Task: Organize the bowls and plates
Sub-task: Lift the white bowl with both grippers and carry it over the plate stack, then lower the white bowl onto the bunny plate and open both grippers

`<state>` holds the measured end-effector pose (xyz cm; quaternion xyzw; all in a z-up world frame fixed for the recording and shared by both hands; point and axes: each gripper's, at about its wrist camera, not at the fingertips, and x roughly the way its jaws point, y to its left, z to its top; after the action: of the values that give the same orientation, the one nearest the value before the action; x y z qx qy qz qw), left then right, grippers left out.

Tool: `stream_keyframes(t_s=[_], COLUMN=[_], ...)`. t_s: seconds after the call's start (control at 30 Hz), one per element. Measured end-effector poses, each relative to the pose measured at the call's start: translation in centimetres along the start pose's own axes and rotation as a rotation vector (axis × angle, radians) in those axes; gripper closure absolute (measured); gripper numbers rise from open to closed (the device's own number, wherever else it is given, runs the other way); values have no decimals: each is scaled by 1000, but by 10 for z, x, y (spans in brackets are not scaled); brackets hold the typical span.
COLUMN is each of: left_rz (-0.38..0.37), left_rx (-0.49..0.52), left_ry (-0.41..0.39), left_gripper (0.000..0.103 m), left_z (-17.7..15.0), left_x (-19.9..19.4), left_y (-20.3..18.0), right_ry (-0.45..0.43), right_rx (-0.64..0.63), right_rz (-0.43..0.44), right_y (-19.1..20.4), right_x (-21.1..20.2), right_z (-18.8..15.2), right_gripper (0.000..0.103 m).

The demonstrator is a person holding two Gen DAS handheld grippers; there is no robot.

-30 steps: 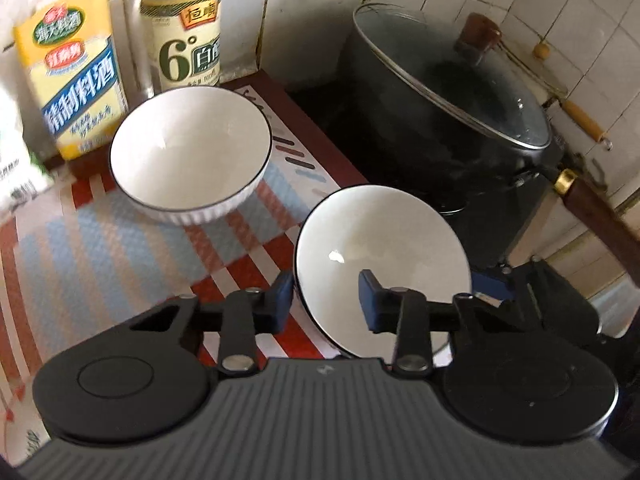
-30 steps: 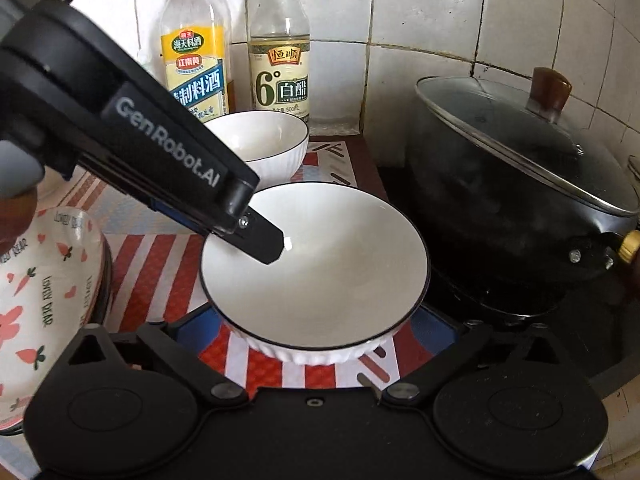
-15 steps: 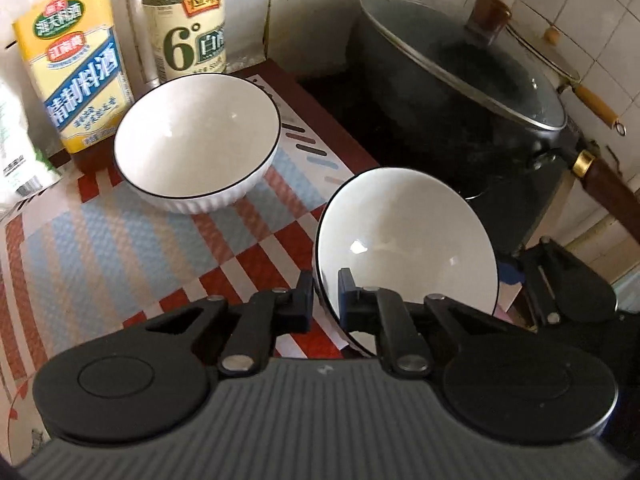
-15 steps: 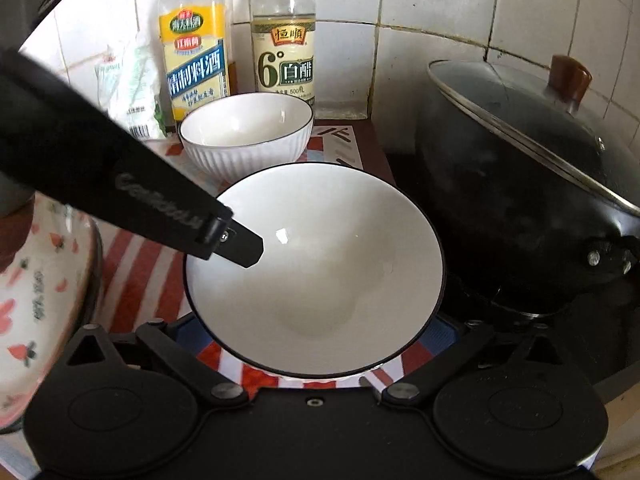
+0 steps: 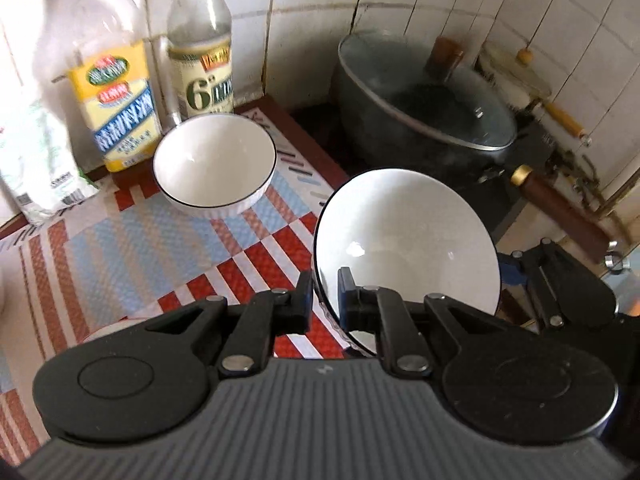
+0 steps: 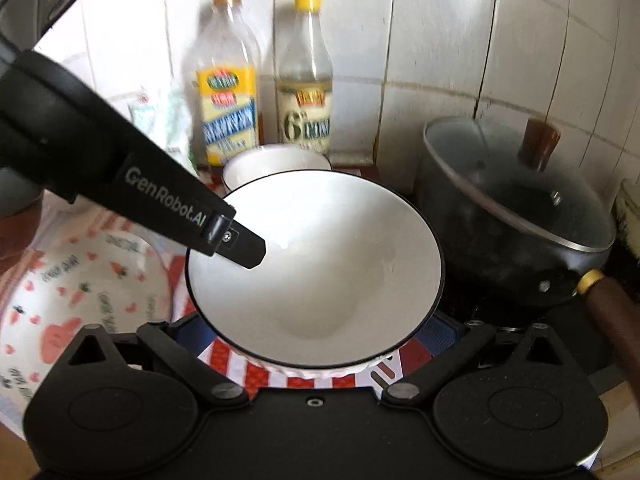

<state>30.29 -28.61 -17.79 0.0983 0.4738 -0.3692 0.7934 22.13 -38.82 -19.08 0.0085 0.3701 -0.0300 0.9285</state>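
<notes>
Item: white black-rimmed bowl, empty, rim clamped by left gripper, tilted above striped mat; second empty bowl rests near two bottles. Right view alone shows carrot-print plate, "GenRobot.AI" lettering; right gripper fingers spread, bowl between, contact unclear. Larger-labelled bottle reads "6°"; lidded pot contents obscured.

Left gripper: matte black linkage arms with silver pivot screws — ribbed grey housing behind, two round black discs
Left gripper side: white "GenRobot.AI" lettering along the black arm
Right gripper: black body, silver pivot screws, blue finger pads — two round black discs
</notes>
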Motion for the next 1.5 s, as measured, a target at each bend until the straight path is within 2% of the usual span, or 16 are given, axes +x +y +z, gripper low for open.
stream_keyframes(t_s=[0.2,0.47,0.83,1.17,1.5], left_rz=[30,56,66,159,204], left_rx=[3,-34,-200,-291,-314], left_ry=[-7,-5,-4,41,72], left_gripper=[92,92,92,92,92], left_z=[-7,-29,-87,-119,-119], left_x=[-43,-84,-128,-119,-96], left_y=[-11,-10,24,63,93], right_ry=[-41,-39,-41,10,60], right_rx=[-22,-110,-277,-353,-350], right_rz=[40,66,168,265,314], right_y=[12,37,90,129,148], right_x=[-35,-71,-103,-75,-34], right_z=[8,12,-1,-11,-10], right_gripper=[0,0,0,0,0])
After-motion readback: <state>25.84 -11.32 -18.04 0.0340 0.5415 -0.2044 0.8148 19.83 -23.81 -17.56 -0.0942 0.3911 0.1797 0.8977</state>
